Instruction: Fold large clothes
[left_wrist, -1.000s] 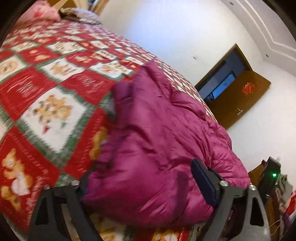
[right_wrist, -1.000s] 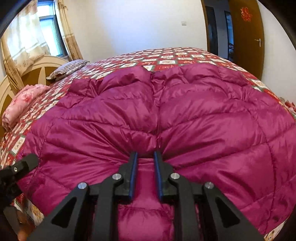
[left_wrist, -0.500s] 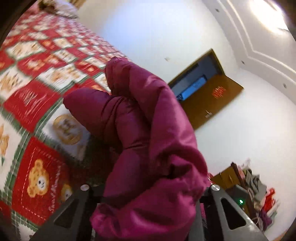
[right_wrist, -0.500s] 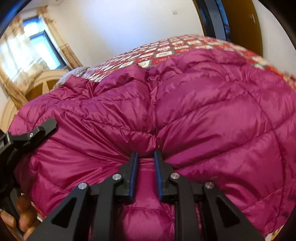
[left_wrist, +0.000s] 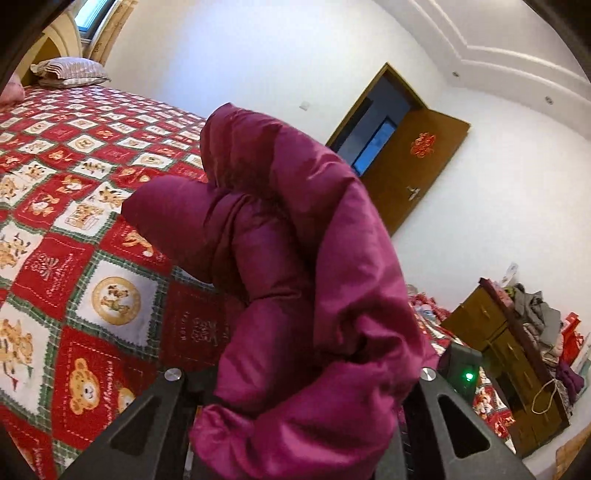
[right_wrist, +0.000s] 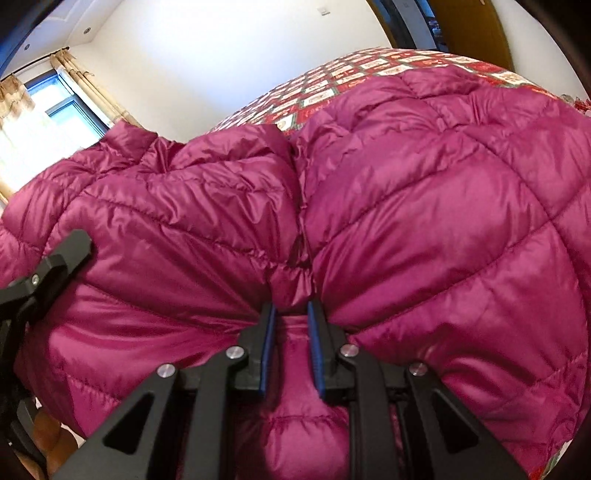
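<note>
A magenta quilted down jacket (right_wrist: 424, 206) lies across a bed with a red, white and green bear-patterned quilt (left_wrist: 74, 206). My right gripper (right_wrist: 291, 314) is shut on a pinch of the jacket's near edge, blue pads squeezing the fabric. My left gripper (left_wrist: 299, 398) holds a bunched part of the jacket (left_wrist: 295, 258) lifted above the quilt; the fabric hides its fingertips. The left gripper also shows at the left edge of the right wrist view (right_wrist: 55, 266), against the jacket's raised left side.
A striped pillow (left_wrist: 70, 72) lies at the head of the bed by a curtained window (right_wrist: 44, 122). An open brown door (left_wrist: 413, 162) is in the far wall. A wooden dresser (left_wrist: 517, 354) piled with clothes stands right of the bed.
My left gripper closed on the jacket's left part and raised it off the quilt. The jacket's left side now stands higher in the right wrist view. My right gripper kept its grip.
</note>
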